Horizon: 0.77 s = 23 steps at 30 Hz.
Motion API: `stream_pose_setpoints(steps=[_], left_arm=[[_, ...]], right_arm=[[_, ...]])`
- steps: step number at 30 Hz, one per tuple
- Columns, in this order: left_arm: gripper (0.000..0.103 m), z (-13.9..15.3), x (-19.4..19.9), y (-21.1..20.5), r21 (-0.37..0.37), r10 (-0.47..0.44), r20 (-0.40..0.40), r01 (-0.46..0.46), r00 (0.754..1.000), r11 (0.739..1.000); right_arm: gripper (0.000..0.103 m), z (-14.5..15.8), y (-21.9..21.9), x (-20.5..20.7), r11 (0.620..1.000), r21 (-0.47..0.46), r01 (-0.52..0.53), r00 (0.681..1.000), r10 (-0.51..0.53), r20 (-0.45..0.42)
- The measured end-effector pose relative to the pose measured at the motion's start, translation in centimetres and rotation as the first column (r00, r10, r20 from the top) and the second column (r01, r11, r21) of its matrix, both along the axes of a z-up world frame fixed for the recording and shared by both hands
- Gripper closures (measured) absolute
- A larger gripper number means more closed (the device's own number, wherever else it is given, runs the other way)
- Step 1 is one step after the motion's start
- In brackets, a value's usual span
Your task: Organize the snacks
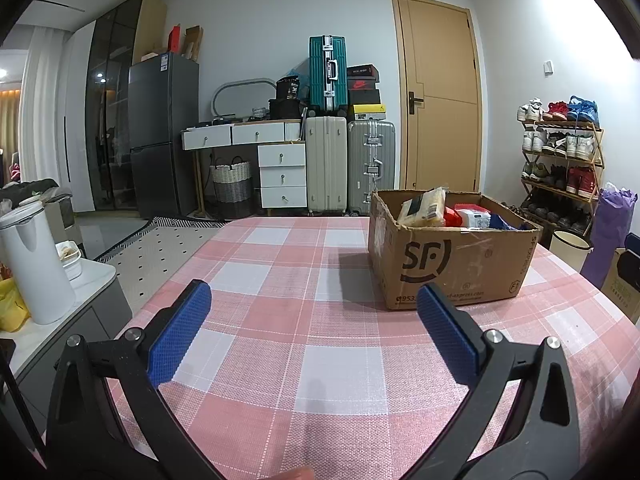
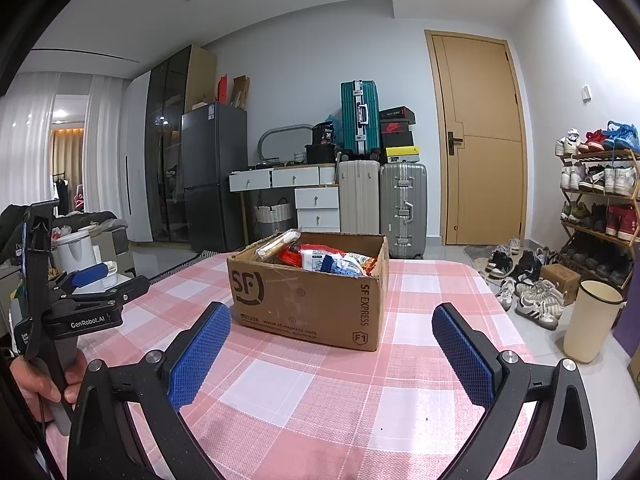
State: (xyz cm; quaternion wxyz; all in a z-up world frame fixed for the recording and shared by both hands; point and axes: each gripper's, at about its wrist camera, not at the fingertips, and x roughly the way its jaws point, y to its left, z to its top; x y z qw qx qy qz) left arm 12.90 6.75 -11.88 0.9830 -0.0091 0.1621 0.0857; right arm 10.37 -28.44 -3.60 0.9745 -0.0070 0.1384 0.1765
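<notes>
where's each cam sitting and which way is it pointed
Left wrist: on the left gripper, low over the checked tablecloth, facing the cardboard box ahead to its right; only its own open blue-padded fingers show.
Right wrist: on the right gripper, higher, facing the box almost straight on; its open fingers show, plus the left gripper and the hand holding it at left.
Shared: box of snacks, tablecloth, suitcases, door, shoe rack.
</notes>
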Motion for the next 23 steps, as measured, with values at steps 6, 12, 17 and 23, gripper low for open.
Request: stream_pose_setpoints(steps=[6,12,17,23], left_arm=[[0.000,-0.01,-0.01,0.00,0.000,0.002,0.000,-0.002,1.000,1.000],[0.000,-0.05,0.01,0.00,0.000,0.001,0.000,-0.001,1.000,1.000],[0.000,0.00,-0.07,0.03,-0.001,0.001,0.001,-0.001,1.000,1.000],[0.000,-0.02,0.13,-0.16,-0.002,-0.001,-0.002,0.001,1.000,1.000]], right_arm=[[0.000,0.01,0.00,-0.01,1.000,0.000,0.000,1.000,0.000,0.000],[0.000,0.03,0.01,0.00,1.000,0.000,0.000,1.000,0.000,0.001],[0.000,0.01,-0.01,-0.02,1.000,-0.001,0.000,1.000,0.000,0.001],[0.000,0.04,0.01,0.01,1.000,-0.001,0.000,1.000,0.000,0.000]])
